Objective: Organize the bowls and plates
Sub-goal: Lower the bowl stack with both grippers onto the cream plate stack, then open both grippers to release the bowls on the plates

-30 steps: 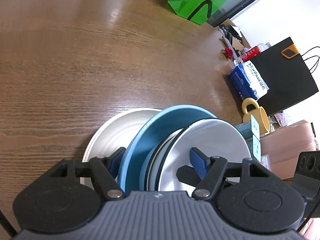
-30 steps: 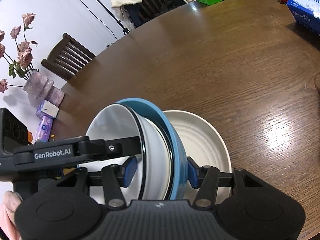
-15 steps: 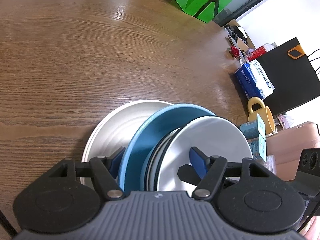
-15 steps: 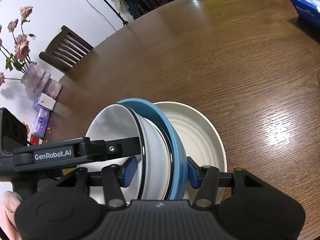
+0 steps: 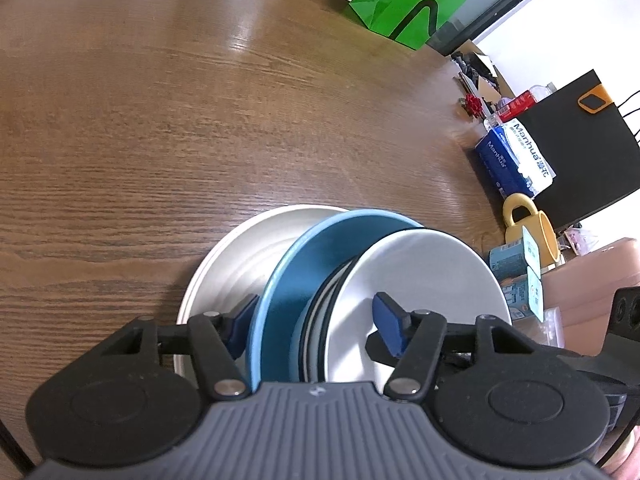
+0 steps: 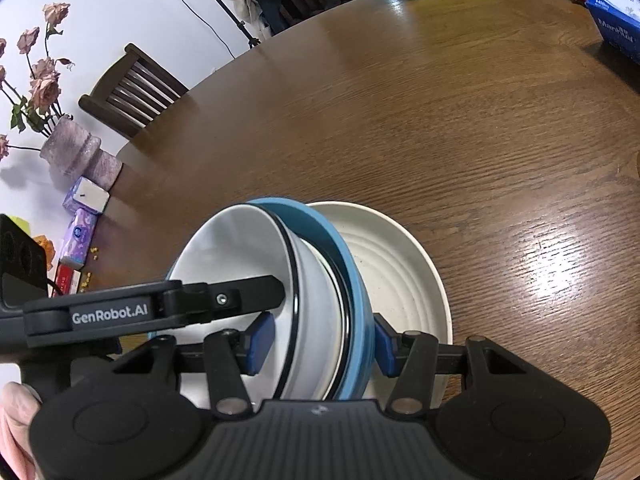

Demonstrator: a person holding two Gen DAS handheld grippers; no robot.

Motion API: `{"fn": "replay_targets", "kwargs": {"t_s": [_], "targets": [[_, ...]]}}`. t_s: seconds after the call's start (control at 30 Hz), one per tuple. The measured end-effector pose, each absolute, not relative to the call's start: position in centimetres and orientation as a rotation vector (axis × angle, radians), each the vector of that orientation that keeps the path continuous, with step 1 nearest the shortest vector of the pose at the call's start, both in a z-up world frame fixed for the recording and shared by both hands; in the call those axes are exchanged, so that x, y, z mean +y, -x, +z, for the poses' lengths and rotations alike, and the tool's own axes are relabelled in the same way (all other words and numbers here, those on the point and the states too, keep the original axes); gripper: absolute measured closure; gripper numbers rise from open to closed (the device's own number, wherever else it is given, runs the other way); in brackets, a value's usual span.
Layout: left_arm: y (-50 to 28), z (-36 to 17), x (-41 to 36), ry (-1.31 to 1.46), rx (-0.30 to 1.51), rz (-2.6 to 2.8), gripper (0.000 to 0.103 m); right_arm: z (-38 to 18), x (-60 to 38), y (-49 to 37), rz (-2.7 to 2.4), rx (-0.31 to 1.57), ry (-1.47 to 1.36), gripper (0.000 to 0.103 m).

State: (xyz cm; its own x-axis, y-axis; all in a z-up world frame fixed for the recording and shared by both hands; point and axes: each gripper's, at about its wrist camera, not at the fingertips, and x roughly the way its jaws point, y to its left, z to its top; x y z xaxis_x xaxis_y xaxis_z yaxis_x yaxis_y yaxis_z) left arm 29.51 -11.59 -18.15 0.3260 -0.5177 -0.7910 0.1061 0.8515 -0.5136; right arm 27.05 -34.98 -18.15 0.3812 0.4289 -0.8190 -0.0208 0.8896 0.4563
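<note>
Your left gripper (image 5: 316, 320) and right gripper (image 6: 320, 340) each clamp the same stack from opposite sides: white bowl (image 5: 420, 280) nested in the blue bowl (image 5: 296, 280), both tipped on edge. The stack sits over the cream plate (image 6: 400, 264), which lies flat on the wooden table (image 5: 200, 100); contact with the plate isn't clear.
</note>
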Motion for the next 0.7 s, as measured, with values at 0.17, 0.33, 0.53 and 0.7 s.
{"fn": "replay_targets", "kwargs": {"t_s": [0.17,0.33,0.53,0.7], "targets": [[-29.1,-17.4,-11.6,0.371,1.149,-0.400,0.028,-17.6,-34.7,-26.8,0.288,1.134,-0.372,0.053],[-28.3,-16.1,-11.2,0.344,1.100,-0.370,0.013,-16.5,-34.9,-26.1,0.264,1.090,-0.340,0.034],[-26.4,-13.6,-10.6,0.311,1.016,-0.326,0.000,-14.2,-35.4,-24.4,0.240,1.011,-0.270,0.019],[-24.2,-11.2,-9.7,0.274,0.909,-0.304,0.000,-12.2,-35.6,-22.6,0.206,0.932,-0.211,0.008]]}}
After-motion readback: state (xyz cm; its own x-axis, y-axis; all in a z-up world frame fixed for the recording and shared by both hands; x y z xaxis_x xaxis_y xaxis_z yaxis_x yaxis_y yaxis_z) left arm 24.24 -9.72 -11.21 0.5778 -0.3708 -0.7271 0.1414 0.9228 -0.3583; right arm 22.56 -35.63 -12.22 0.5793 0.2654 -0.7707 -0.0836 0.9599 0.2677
